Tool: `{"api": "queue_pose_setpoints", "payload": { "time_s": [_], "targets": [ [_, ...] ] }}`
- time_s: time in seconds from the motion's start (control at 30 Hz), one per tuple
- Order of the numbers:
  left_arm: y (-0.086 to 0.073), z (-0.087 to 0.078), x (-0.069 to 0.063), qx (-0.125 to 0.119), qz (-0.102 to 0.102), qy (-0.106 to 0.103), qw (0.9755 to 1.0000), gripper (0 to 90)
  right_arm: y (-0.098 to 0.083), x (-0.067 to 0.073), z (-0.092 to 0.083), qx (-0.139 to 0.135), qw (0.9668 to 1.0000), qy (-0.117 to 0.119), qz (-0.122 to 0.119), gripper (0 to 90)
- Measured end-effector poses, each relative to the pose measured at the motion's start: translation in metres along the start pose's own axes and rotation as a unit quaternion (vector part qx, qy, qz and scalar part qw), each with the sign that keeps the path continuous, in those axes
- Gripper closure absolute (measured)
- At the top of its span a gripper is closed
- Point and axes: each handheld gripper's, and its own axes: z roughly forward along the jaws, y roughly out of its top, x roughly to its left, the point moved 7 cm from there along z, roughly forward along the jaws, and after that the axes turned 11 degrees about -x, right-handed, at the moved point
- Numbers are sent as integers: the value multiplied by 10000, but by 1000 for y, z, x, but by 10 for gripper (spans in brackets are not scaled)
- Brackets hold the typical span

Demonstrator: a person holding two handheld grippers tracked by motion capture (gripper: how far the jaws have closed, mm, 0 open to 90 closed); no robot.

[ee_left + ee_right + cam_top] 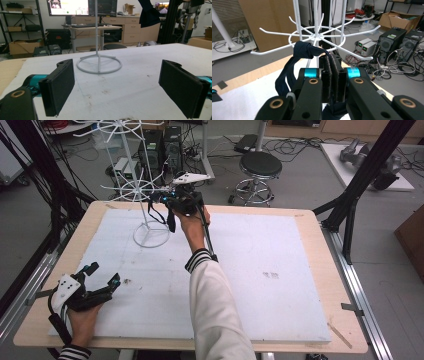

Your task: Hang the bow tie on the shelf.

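Observation:
A white wire rack (150, 236) with rings of hooks stands on its ring base at the back left of the white board. My right gripper (169, 199) is held up beside the lower hook ring (317, 36). It is shut on a dark navy cloth (302, 50), which loops over to the left and hangs down (169, 219). The pinched cloth sits just in front of the hook tips; whether it touches them I cannot tell. My left gripper (105, 274) rests at the front left of the board, open and with nothing between its jaws (122, 87). It faces the rack base (99, 65).
The white foam board (250, 270) covers most of the wooden table (310, 220). Beyond the far edge stand a black stool (260, 165), computer cases (160, 145) and cables. A black frame post (360, 180) rises at the right.

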Motion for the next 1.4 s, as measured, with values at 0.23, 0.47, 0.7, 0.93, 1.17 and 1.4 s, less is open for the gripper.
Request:
{"api": "queue_pose_setpoints", "payload": {
  "time_s": [0.23,0.47,0.7,0.93,1.17,1.4],
  "targets": [
    [0,0,0,22,2,1,10000,137,-6,-4,6,78,10000,-30,11,870],
    [0,0,0,4,-7,8,10000,137,-8,-5,6,122,9999,-83,-70,821],
    [0,0,0,16,5,2,10000,137,-7,-7,4,166,9996,-159,-159,802],
    [0,1,0,7,-10,16,10000,137,-2,-6,-5,221,9992,-223,-265,740],
    [0,1,0,18,9,21,10000,137,10,-6,-21,16,9980,-521,-349,279],
    [0,1,0,10,5,22,10000,137,20,6,-62,79,9976,-384,-571,106]
  ]
}}
